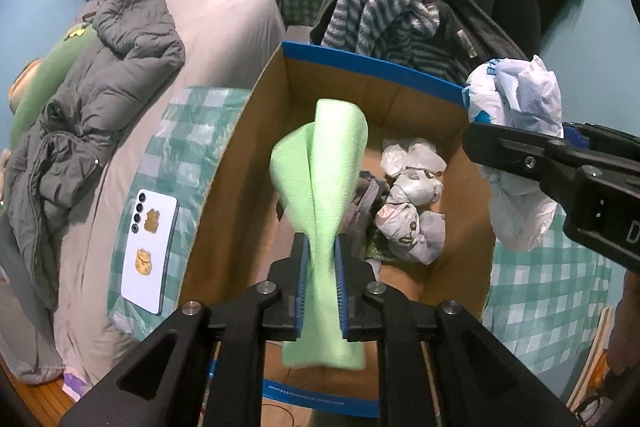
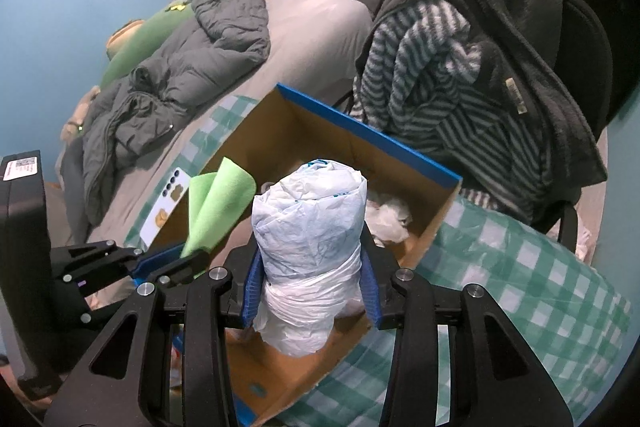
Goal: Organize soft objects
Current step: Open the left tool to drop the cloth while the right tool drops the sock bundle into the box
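**A:** Start on your left. Your left gripper [image 1: 322,259] has its blue pads nearly together on a folded green cloth [image 1: 320,167]. The cloth's long axis runs straight along the fingers, standing out past the tips and trailing back below them. Beneath it lies the open cardboard box [image 1: 240,167], so the cloth hangs over the box's left half, not yet resting on anything inside.

**B:** And what's already in there?

**A:** A cluster of crumpled pale bags [image 1: 412,195] toward the box's right side, apart from the cloth. On the checked cover just left of the box lies a white phone [image 1: 150,251]; keep clear of it.

**B:** Now the right side?

**A:** Your right gripper [image 2: 310,283] stands partly open, with both pads pressed against a rolled white plastic bag [image 2: 310,227]. That roll also points along the fingers, upright between them, over the box's near right part. I judge both loads sit above the opening, so the coming move turns on going down, not sideways. The left gripper looks deeper over the box, so I'd say your left hand is nearer to a drop.
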Demonstrator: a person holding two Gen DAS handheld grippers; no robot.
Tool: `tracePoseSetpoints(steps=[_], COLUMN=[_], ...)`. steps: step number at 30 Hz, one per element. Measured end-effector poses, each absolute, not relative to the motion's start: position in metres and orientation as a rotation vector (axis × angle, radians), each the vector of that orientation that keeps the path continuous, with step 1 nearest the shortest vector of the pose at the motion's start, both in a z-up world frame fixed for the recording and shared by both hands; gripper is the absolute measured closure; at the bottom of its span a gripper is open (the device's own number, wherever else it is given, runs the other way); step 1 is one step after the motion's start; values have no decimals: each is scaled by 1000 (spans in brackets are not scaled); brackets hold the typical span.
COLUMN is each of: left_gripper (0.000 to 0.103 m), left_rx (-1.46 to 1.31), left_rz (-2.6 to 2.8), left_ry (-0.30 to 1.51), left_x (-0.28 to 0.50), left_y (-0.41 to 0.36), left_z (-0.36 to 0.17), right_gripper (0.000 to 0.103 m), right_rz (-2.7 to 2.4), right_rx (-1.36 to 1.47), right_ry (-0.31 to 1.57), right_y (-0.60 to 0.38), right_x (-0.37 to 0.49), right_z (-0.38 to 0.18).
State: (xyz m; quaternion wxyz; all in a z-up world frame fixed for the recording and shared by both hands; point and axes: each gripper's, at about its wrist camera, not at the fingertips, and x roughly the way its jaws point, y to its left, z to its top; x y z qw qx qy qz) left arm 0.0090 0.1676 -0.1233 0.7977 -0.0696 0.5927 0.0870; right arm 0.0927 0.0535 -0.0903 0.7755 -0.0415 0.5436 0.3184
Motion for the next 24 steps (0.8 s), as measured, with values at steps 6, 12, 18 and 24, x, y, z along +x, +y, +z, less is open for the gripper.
tracePoseSetpoints(steps=[6, 12, 18, 24], left_gripper=[59, 59, 53, 42], left_rx=[-152, -166, -167, -168], left_rz=[191, 199, 205, 202], left_ry=[1252, 1244, 1206, 1172], left_x=[6, 3, -4, -11], left_y=[172, 177, 176, 171], left_z=[-117, -106, -83, -57], right_gripper=[51, 47, 42, 37], right_rz=[678, 661, 635, 611], right_rx=[-93, -83, -80, -76], right_ry=[1175, 1155, 1121, 1070], right_y=[58, 57, 50, 35], right_x=[92, 92, 87, 80], right_z=[-90, -78, -58, -34])
